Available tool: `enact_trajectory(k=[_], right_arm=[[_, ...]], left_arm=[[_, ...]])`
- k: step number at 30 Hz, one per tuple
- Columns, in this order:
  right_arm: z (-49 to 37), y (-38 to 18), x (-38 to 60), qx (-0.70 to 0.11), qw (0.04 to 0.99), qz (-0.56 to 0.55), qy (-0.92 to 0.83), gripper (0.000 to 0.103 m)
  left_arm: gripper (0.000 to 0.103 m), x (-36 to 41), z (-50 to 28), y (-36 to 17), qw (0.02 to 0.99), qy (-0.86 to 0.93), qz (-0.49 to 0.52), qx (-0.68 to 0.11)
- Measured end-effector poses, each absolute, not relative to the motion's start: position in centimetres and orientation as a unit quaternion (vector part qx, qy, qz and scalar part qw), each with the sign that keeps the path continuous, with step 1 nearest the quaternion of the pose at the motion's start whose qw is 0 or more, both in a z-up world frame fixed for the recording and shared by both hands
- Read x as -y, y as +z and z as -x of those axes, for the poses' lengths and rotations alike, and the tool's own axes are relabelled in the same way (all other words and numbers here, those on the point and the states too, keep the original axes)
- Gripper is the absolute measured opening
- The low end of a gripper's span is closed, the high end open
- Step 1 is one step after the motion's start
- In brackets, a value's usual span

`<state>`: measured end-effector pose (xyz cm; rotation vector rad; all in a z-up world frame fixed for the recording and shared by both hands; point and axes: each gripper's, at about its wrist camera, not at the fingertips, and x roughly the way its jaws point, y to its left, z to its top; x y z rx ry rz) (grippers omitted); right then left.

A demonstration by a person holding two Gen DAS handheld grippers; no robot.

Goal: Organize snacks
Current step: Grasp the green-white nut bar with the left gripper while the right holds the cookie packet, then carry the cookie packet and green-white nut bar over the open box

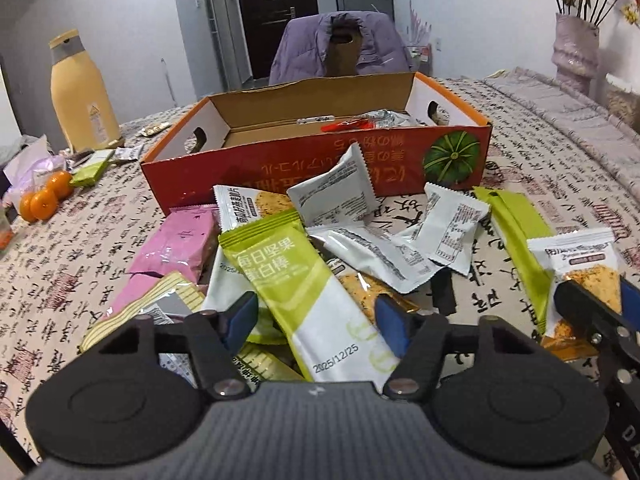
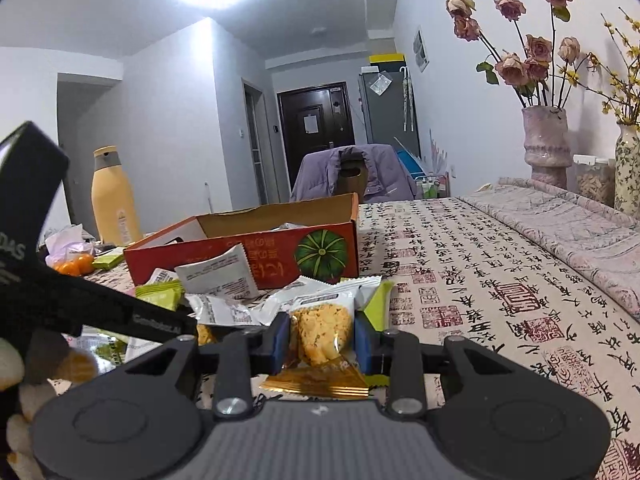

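Note:
A pile of snack packets lies on the table before an open red cardboard box (image 1: 320, 168). My left gripper (image 1: 316, 322) is open, its blue pads either side of a green-and-white nut bar (image 1: 316, 292) on top of the pile. Pink packets (image 1: 176, 244) and white packets (image 1: 336, 196) lie around it. My right gripper (image 2: 322, 340) is shut on a clear-fronted cracker packet (image 2: 320, 332), which also shows in the left wrist view (image 1: 580, 276). The box (image 2: 248, 252) holds a few packets (image 1: 372, 120).
A yellow bottle (image 1: 80, 96) and oranges (image 1: 44, 200) stand at the far left. A chair with a purple jacket (image 1: 340, 48) is behind the box. Vases with dried flowers (image 2: 546, 140) stand at the right. The calligraphy tablecloth (image 2: 480, 280) covers the table.

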<state>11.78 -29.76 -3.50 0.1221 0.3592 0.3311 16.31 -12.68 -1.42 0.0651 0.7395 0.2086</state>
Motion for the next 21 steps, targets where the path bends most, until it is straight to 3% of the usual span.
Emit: enact_trajectory(k=[3, 6, 21], right_arm=[[-11.5, -3.6, 29.9, -0.177, 0.968, -0.062, 0.165, 0.033], [-11.3, -3.5, 30.0, -0.176, 0.969, -0.063, 0.163, 0.033], [-10.2, -2.6, 28.7, -0.169, 0.971, -0.052, 0.164, 0.033]], left_arm=[[0.044, 12.6, -16.3, -1.4, 0.926, 0.104, -0.031, -0.361], [0.038, 12.3, -16.1, -1.4, 0.928, 0.105, -0.028, -0.357], [0.036, 10.2, -13.3, 0.6, 0.949, 0.080, 0.003, -0.306]])
